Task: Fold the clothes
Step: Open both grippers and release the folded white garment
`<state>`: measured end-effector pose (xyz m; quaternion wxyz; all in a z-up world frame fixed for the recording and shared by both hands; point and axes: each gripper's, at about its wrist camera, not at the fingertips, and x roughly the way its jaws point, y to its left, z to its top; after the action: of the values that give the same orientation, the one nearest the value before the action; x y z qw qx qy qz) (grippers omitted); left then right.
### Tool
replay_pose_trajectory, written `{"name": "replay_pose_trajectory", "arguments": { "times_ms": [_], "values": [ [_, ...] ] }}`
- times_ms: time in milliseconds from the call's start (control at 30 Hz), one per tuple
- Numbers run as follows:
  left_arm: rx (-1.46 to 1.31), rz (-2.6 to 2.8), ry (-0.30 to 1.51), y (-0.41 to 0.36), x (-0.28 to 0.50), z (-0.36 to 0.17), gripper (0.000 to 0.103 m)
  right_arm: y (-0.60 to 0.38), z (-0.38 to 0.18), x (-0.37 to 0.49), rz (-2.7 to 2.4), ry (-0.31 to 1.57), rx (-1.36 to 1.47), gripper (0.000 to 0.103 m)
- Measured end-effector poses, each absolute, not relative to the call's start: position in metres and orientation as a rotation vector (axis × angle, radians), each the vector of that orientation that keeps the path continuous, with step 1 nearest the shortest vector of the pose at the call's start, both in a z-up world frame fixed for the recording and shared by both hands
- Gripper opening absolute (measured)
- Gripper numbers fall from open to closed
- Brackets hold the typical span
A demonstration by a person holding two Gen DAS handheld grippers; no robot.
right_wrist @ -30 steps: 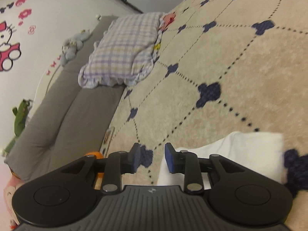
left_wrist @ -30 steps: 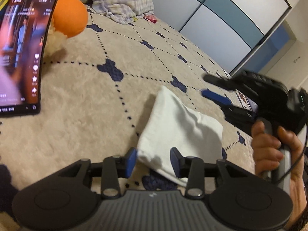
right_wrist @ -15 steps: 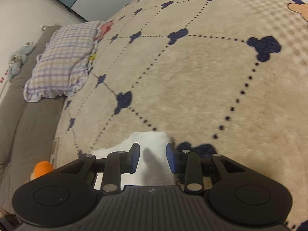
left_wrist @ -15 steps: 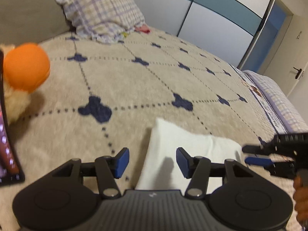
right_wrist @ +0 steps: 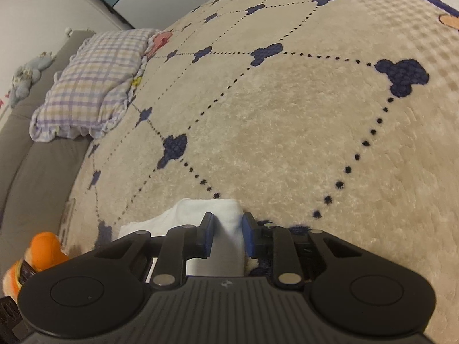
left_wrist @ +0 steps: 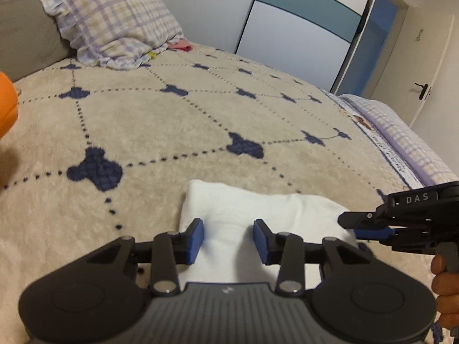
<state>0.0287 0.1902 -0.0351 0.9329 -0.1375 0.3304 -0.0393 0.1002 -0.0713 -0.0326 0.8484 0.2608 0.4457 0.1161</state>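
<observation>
We take the folded white garment (left_wrist: 258, 215) as our landmark; it lies flat on the beige blanket (left_wrist: 172, 120) that covers the bed.

Far left of the garment, at the frame edge in the left wrist view, we note part of an orange plush toy (left_wrist: 7, 106). Up and left of the garment, at the head of the bed, a plaid pillow (left_wrist: 112, 20) leans against the grey headboard (left_wrist: 25, 28). A small pink item (left_wrist: 179, 46) lies just beside the pillow, on the side nearer the wardrobe doors (left_wrist: 287, 23).

The left gripper (left_wrist: 228, 239) hangs over the near left part of the garment. Its jaws are closing; white cloth shows between the blue pads (left_wrist: 196, 240), but the pads stand apart from it and do not press.

At the garment's right end, the right gripper (left_wrist: 348, 226) comes in from the side, a person's hand (left_wrist: 446, 286) on its handle. In the right wrist view the right gripper (right_wrist: 228, 236) straddles a raised corner of the garment (right_wrist: 206, 215). Its jaws are closing too, and the cloth fills the gap between them. We cannot tell whether the pads already pinch it.

Beyond the garment's right end, a checked sheet (left_wrist: 401, 137) edges the bed.
</observation>
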Motion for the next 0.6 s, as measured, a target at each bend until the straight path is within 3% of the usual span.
{"name": "replay_pose_trajectory", "arguments": {
  "times_ms": [267,600],
  "values": [
    [-0.314,-0.065,0.681,0.197,0.027,-0.038,0.042,-0.075,-0.041,0.102,0.226,0.961,0.576,0.025],
    [-0.317,-0.076,0.633,0.203,-0.007,-0.016,0.043,-0.062,-0.001,0.067,0.310,0.888,0.387,0.026]
  ]
}}
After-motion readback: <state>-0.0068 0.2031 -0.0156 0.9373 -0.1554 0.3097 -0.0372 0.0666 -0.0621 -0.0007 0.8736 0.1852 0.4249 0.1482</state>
